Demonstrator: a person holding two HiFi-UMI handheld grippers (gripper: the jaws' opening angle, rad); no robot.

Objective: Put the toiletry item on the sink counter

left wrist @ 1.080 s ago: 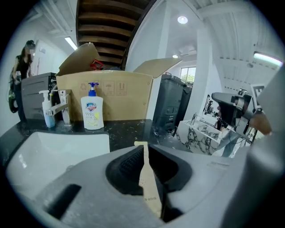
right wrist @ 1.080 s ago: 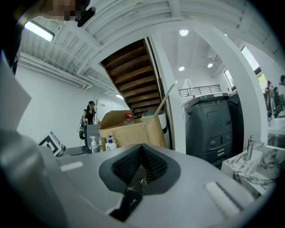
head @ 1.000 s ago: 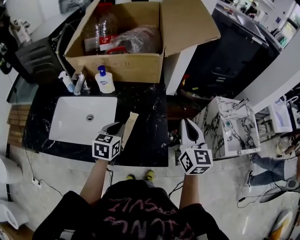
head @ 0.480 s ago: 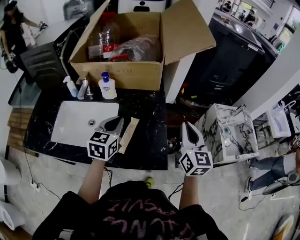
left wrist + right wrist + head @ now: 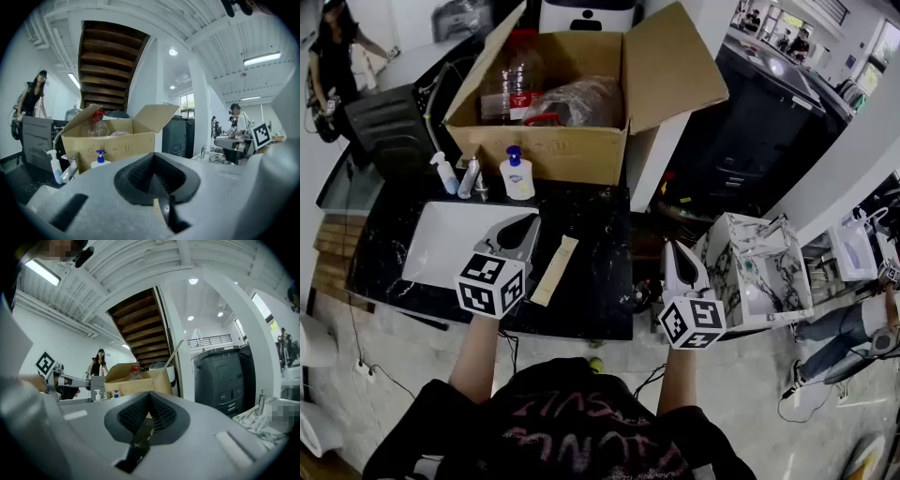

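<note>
Beige and flat, the toiletry item (image 5: 554, 270) lies on the black marble counter (image 5: 602, 234), just right of the white sink (image 5: 441, 251) and short of the counter's front edge, its long side running from near me toward the back and leaning slightly right. Nothing holds it. My left gripper (image 5: 523, 228) hovers over the sink's right rim, just beside the item but apart from it; in the left gripper view its ribbed pads (image 5: 140, 174) meet in a tight V, clenched with nothing between them. My right gripper (image 5: 678, 255) hangs off the counter's right end, between the counter and a small marbled unit (image 5: 759, 272), well apart from the item. In the right gripper view its pads (image 5: 161, 412) are also pressed together and grip nothing. Behind the sink, against the wall of an open cardboard box (image 5: 553, 150), stand a pump bottle (image 5: 517, 175) with a blue top, a chrome tap (image 5: 469, 176) and a small spray bottle (image 5: 443, 173), in a row from right to left. The box sits at the back of the counter with its flaps up, and inside I see a clear plastic bottle (image 5: 508, 84) with a red band and a crumpled clear bag (image 5: 581, 98). A dark cabinet (image 5: 769, 112) stands right of the box. A person (image 5: 333, 52) in dark clothes stands at the far left in the background.
</note>
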